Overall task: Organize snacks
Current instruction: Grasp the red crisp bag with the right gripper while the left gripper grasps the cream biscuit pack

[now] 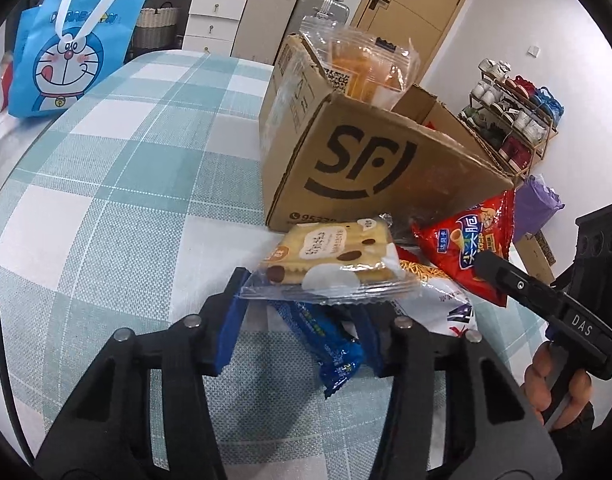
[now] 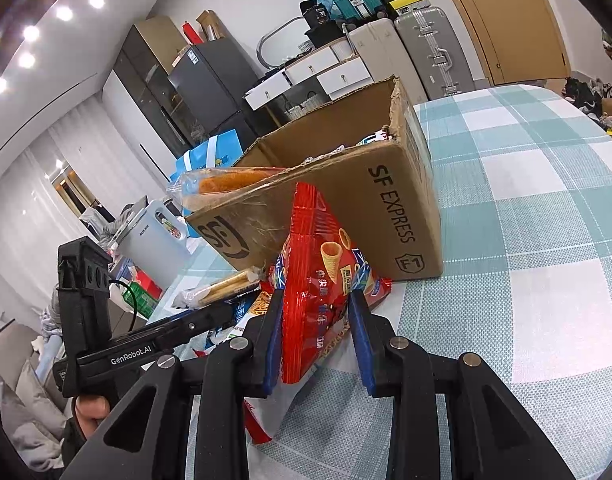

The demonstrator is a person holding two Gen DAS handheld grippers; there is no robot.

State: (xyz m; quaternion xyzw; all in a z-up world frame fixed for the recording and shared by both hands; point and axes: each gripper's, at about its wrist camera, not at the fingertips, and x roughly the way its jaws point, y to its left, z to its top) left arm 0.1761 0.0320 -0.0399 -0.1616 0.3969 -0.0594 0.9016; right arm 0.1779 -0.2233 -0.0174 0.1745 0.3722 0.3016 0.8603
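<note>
Left gripper (image 1: 302,312) is clamping the blue packet (image 1: 325,344); right gripper (image 2: 317,320) is clamping the red bag (image 2: 321,280) beside the box (image 2: 345,208).

Glossy plastic snack packets (image 1: 329,264), a matt cardboard box (image 1: 369,160), woven checked cloth (image 1: 126,200).

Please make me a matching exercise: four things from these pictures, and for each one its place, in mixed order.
1 red snack bag
2 biscuit packet
3 orange snack packet
4 blue cartoon bag

A sticking out of the cardboard box
B far from the box, handles up
C clamped in the right gripper
D just above a blue wrapper

Pairs: 1-C, 2-D, 3-A, 4-B.
</note>
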